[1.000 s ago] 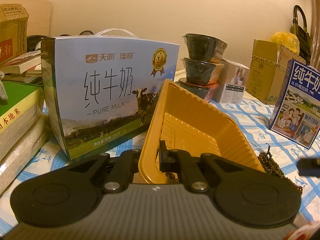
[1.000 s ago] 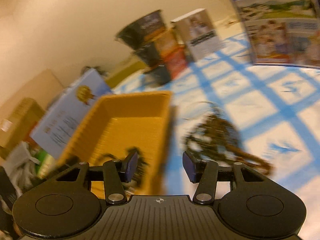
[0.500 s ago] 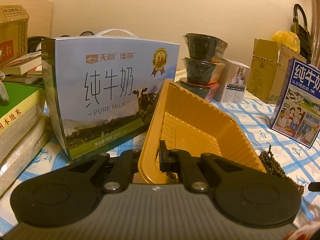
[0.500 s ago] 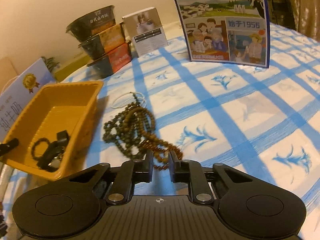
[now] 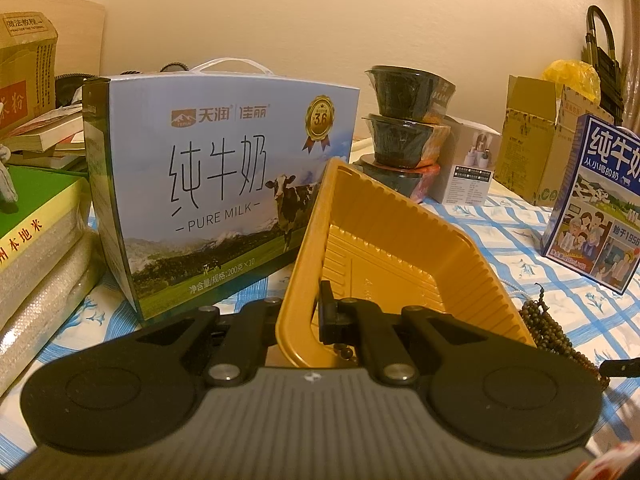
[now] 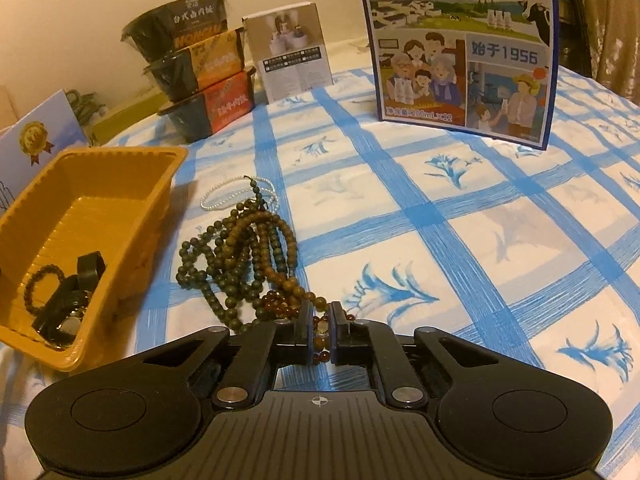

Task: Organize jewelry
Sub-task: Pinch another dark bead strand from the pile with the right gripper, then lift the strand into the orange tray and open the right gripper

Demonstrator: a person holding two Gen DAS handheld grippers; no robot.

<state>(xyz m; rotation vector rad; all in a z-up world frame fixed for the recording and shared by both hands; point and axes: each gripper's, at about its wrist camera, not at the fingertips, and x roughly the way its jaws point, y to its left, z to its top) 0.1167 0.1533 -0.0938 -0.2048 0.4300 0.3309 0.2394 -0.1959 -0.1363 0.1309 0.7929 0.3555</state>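
Right now your right gripper (image 6: 320, 334) is closing on the amber bead strand (image 6: 280, 305) nearest you; it's limp and tangled with the green beads (image 6: 240, 256) beyond. Your left gripper (image 5: 298, 312) pinches the yellow tray (image 6: 92, 220) rim, far left.

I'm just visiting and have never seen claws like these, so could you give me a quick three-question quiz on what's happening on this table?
1. True or false: the left claw is clamped on the rim of the yellow tray.
2. What is between the closing pads of the right claw?
A. white bead bracelet
B. amber bead strand
C. milk carton
3. Fill in: the pile of green-brown beads lies on the ____, beside the tray.

Key: 1 true; 2 B; 3 tablecloth.
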